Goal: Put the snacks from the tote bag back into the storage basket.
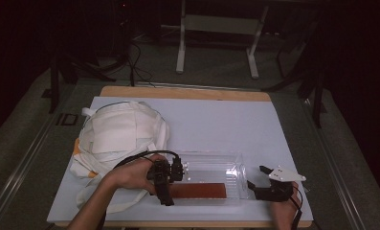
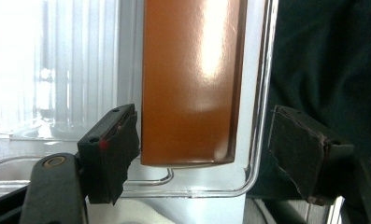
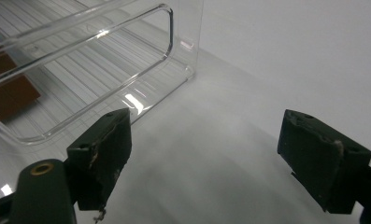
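The left gripper (image 1: 171,179) hangs over the 9 o'clock end of the clear plastic bin (image 1: 235,168), which sits at about 6 o'clock on the white table cover (image 1: 216,120). Its jaws stand spread wide. In the left gripper view the brown box (image 2: 190,84) lies between the two pads (image 2: 110,151) with a visible gap on each side, so nothing is being pinched. The box rests flat on the bin floor, along the wall nearest the person (the 6 o'clock side in the high view), with one end close to the rounded corner of the bin. Judged from that clearance, the box has been set down in the bin and the jaws are wide enough to lift away without dragging it.

The right gripper (image 1: 266,184) sits on the cover just outside the 3 o'clock end of the bin. Its jaws are also spread, with bare cover between them and the bin corner (image 3: 174,28) off towards 11 o'clock in the right gripper view. This position probably keeps it ready to steady the light bin should it slide.

A white cloth bag (image 1: 120,139) lies at 9 o'clock of the bin, close beside it, with the person's left hand (image 1: 132,175) over its near edge.
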